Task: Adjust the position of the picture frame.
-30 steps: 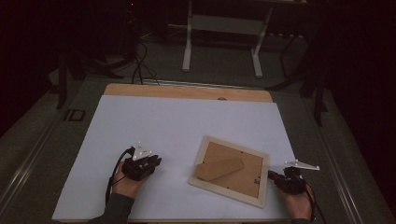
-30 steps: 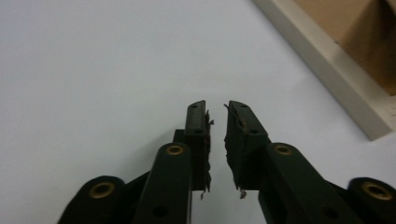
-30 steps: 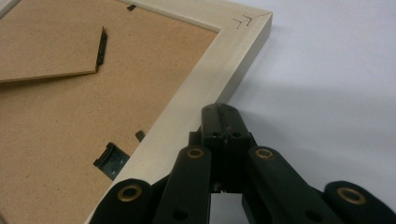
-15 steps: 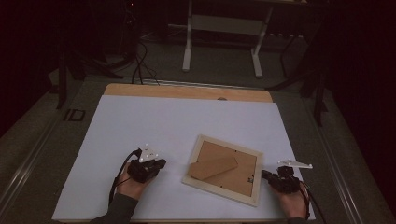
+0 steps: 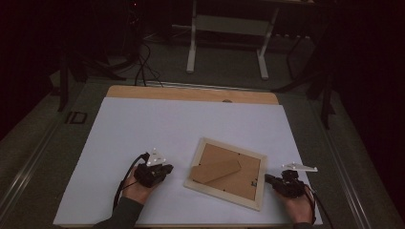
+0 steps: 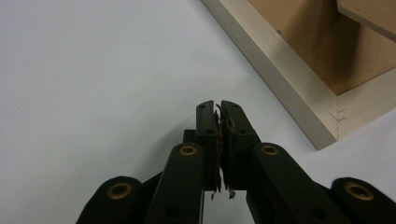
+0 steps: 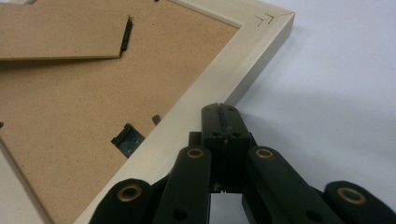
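White-covered bench (image 5: pixel 143 124) carries a face-down pale wooden picture frame (image 5: pixel 227 172) with brown fibreboard backing between both tools, left (image 5: pixel 168 170) and right (image 5: pixel 267 179), jaws together, empty.

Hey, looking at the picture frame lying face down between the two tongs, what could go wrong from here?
The right tongs are shut with their tip at the picture frame's pale edge; pushing may slide the frame across the white sheet rather than move the small black clip on the backing.

The frame sits near the table's front edge, so a shove toward the person might tip it off.

The left tongs, also shut, rest apart from the frame and cannot steady it.
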{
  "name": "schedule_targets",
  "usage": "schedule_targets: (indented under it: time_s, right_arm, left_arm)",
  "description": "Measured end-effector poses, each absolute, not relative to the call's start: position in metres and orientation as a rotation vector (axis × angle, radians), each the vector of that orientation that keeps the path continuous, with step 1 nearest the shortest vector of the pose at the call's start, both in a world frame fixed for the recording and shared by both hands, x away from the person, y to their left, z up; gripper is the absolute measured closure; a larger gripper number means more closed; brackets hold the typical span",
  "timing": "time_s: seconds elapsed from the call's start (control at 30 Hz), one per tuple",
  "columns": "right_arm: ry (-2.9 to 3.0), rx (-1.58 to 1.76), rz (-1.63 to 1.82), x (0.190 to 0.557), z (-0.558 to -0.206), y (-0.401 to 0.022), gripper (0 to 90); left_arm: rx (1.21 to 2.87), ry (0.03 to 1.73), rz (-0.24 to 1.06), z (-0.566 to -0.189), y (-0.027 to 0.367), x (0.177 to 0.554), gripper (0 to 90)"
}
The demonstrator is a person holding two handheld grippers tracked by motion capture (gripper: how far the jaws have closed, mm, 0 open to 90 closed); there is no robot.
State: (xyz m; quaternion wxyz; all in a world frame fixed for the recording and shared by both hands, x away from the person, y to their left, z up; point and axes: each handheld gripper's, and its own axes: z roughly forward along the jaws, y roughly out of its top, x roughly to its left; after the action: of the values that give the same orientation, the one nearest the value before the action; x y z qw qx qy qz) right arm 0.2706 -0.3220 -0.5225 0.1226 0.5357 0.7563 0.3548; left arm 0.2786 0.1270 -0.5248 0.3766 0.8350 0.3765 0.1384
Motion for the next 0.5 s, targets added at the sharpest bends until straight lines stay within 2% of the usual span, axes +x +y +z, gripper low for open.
schedule_targets:
  time_s: [0.5]
  right_arm:
    - [2.237, 1.532, 1.057, 0.270, -0.523, -0.309, 90.0]
  left_arm:
    - [2.199, 0.917, 0.306, -0.531, 0.111, 0.280, 86.5]
